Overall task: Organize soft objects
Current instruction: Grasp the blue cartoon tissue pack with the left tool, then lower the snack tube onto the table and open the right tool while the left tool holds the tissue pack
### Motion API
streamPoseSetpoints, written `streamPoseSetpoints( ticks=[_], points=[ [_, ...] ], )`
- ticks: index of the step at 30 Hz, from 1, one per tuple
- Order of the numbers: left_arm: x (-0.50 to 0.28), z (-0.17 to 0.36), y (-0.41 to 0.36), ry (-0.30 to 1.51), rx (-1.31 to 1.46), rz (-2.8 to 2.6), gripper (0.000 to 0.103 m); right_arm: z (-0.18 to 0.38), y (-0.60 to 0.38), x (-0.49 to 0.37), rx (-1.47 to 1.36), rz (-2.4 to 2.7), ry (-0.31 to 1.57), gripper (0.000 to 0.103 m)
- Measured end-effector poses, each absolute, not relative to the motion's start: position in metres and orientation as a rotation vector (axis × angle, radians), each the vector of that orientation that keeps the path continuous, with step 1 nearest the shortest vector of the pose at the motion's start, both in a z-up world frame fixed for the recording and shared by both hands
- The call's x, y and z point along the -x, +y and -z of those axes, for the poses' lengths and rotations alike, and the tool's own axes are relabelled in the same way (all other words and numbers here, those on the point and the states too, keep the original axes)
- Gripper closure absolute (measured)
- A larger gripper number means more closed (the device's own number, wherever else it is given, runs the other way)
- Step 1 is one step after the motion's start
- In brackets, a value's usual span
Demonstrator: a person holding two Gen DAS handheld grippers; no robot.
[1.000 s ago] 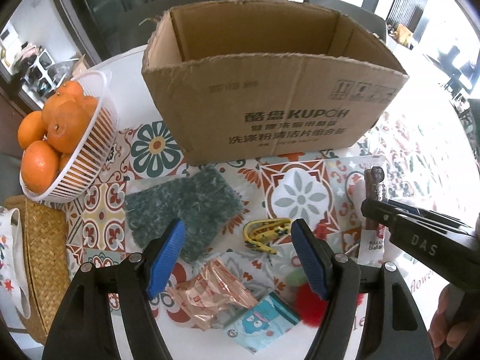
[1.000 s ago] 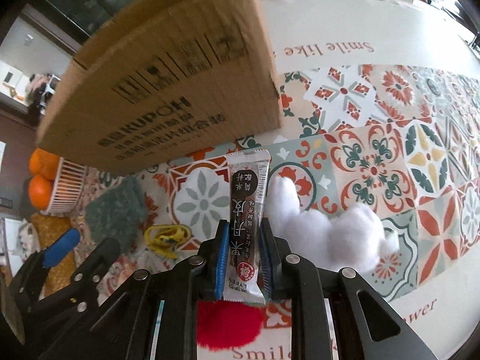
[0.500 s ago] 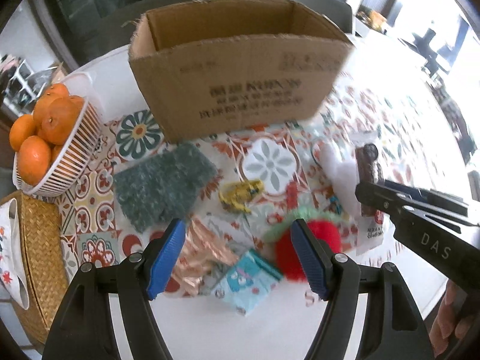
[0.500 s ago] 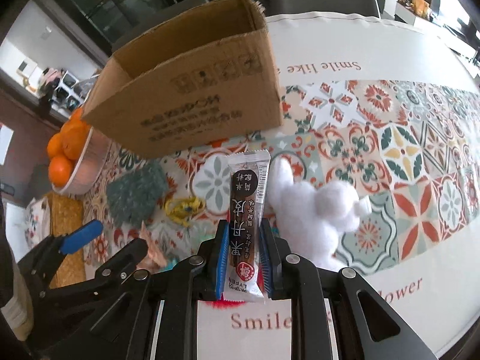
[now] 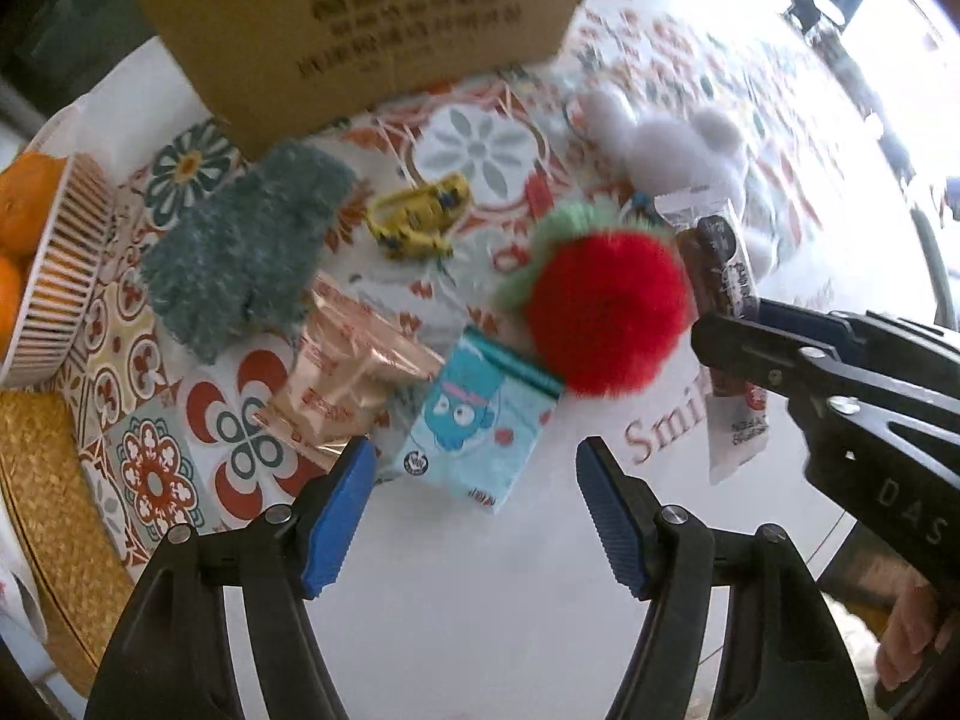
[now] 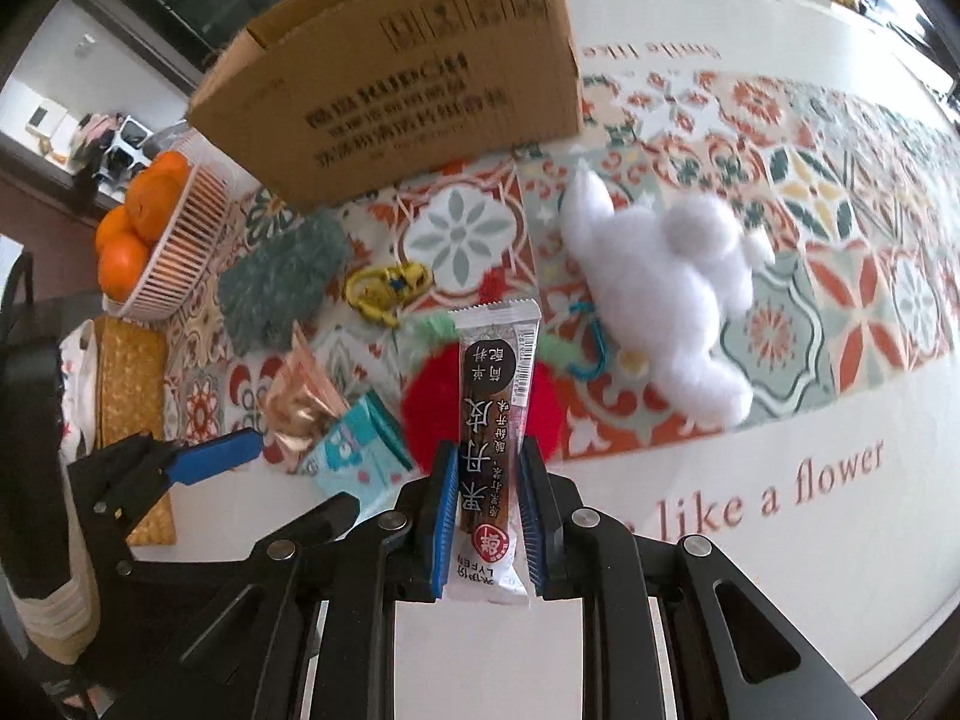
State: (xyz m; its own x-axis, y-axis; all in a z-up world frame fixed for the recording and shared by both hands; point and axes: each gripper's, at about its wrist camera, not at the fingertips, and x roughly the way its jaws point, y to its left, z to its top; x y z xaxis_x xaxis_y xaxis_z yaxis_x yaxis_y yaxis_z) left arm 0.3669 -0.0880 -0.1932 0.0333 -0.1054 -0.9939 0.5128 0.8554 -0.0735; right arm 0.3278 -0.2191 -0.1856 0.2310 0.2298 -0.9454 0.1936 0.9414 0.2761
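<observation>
Right gripper [image 6: 485, 516] clamps the snack bar [image 6: 493, 420], needing carrying to the cardboard box [image 6: 414, 78]; left gripper [image 5: 474, 510], jaws just narrowing yet empty, hovers near the red pom-pom [image 5: 606, 306].

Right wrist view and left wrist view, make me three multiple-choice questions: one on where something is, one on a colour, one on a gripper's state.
1. The white plush toy lies:
A. in the cardboard box
B. on the patterned tablecloth
C. in the basket

2. The fluffy ball is:
A. red
B. blue
C. yellow

3. The right gripper is:
A. open and empty
B. shut on the snack bar
C. shut on a sock

Answers: 1 B, it rests on the tiles; 2 A, red fur with a green top; 3 B, both pads press the wrapper.
</observation>
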Motion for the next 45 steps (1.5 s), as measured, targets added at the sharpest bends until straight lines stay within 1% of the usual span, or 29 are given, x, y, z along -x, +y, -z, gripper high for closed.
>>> streamPoseSetpoints(
  ticks=[8,11,16,18,19,20,21,23,27,34,39,42,45],
  points=[
    [-0.362,0.225,-0.096,1.506,-0.418,0.541,0.035,0.208,-0.217,-0.311,-0.395,0.037,1.403,0.082],
    [-0.362,0.232,-0.099,1.483,-0.451,0.534,0.035,0.215,-0.216,-0.308,-0.4,0.054,1.416,0.082],
    [-0.361,0.246,-0.098,1.513,-0.433,0.544,0.035,0.223,-0.214,-0.307,-0.405,0.072,1.428,0.082],
    [-0.363,0.252,-0.101,1.515,-0.43,0.538,0.037,0.225,-0.212,-0.307,-0.401,0.075,1.428,0.082],
    [-0.363,0.255,-0.103,1.518,-0.431,0.533,0.041,0.227,-0.212,-0.307,-0.404,0.078,1.43,0.082],
    [-0.363,0.257,-0.106,1.517,-0.432,0.531,0.048,0.228,-0.213,-0.307,-0.411,0.078,1.433,0.082],
    [-0.362,0.259,-0.108,1.514,-0.431,0.531,0.05,0.229,-0.213,-0.308,-0.415,0.079,1.435,0.082],
    [-0.36,0.262,-0.11,1.497,-0.417,0.53,0.05,0.23,-0.214,-0.308,-0.414,0.083,1.431,0.082],
    [-0.356,0.255,-0.1,1.461,-0.364,0.52,0.05,0.229,-0.219,-0.305,-0.42,0.09,1.426,0.082],
    [-0.34,0.221,-0.078,1.35,-0.263,0.453,0.05,0.217,-0.214,-0.296,-0.395,0.05,1.401,0.082],
    [-0.33,0.197,-0.063,1.275,-0.199,0.402,0.05,0.199,-0.212,-0.289,-0.378,0.006,1.353,0.085],
    [-0.33,0.186,-0.061,1.264,-0.181,0.37,0.05,0.193,-0.211,-0.292,-0.337,-0.009,1.334,0.088],
    [-0.332,0.189,-0.06,1.276,-0.165,0.355,0.05,0.201,-0.216,-0.295,-0.398,-0.033,1.355,0.088]
  ],
)
